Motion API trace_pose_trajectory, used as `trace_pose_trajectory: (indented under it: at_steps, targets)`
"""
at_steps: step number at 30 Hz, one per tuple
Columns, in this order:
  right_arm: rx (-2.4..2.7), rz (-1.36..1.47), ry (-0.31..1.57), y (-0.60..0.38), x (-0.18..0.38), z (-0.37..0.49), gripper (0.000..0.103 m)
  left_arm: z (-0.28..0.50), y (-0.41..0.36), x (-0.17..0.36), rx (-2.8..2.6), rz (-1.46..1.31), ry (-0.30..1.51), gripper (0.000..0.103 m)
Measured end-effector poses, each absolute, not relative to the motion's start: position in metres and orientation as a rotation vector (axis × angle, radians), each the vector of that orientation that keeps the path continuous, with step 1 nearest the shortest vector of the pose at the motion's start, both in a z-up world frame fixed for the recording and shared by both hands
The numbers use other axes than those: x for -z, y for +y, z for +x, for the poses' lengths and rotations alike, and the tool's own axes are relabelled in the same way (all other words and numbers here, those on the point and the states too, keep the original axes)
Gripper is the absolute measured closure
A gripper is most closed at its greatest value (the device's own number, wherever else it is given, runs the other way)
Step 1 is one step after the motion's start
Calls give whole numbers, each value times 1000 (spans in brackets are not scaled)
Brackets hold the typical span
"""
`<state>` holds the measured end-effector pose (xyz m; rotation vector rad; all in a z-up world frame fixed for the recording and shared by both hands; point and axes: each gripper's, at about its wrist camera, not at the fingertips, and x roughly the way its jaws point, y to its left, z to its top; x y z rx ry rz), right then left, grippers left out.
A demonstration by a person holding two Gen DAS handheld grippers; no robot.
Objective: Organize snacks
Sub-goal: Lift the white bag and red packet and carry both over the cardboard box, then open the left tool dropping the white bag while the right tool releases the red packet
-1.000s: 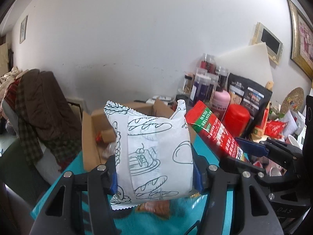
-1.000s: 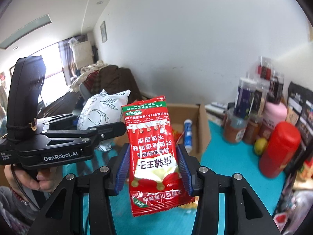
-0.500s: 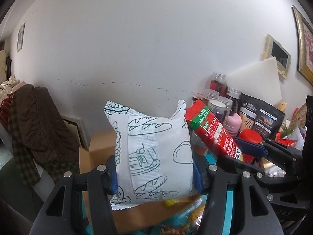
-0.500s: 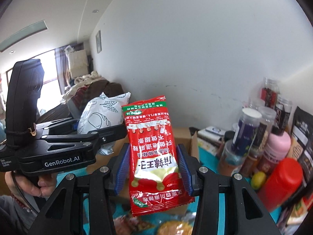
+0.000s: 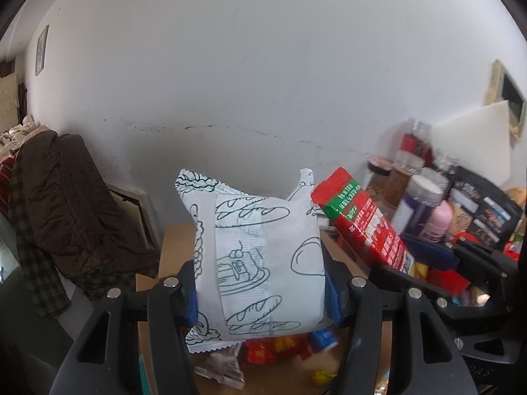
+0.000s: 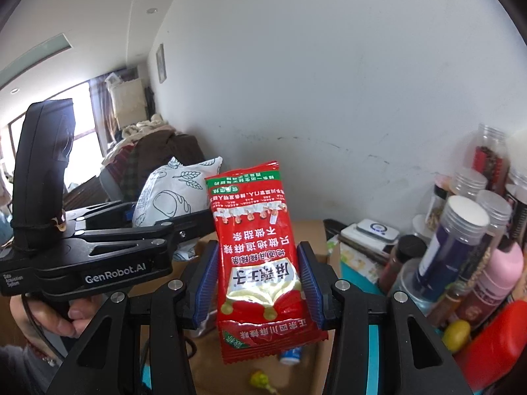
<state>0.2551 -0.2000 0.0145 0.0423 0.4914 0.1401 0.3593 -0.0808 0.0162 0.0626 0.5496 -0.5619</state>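
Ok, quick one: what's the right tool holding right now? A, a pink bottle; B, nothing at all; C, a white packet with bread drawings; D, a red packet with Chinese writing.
D: in the right wrist view the right tool is clamped on both sides of the red packet, while the white bread-print packet sits in the left tool.

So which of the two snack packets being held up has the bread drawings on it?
The white packet, clamped in the left gripper. It has line drawings of loaves. The right gripper holds a red packet with printed writing.
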Motion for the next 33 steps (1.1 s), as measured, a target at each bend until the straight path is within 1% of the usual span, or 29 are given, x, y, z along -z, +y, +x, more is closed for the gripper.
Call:
trace_pose_trajectory:
  at_steps: [9,17,28,33]
  targets:
    - [-144,112,565,-213,15,283,56,387,-92,16,552,72,630,47]
    - [-134,113,693,-224,43,309,56,405,-108,45,526,132,733,47]
    - [-98,76,799,-222,64,324,56,427,-121,83,472,180,916,47]
    - [-91,63,815,-218,67,326,56,433,-126,94,430,222,945,47]
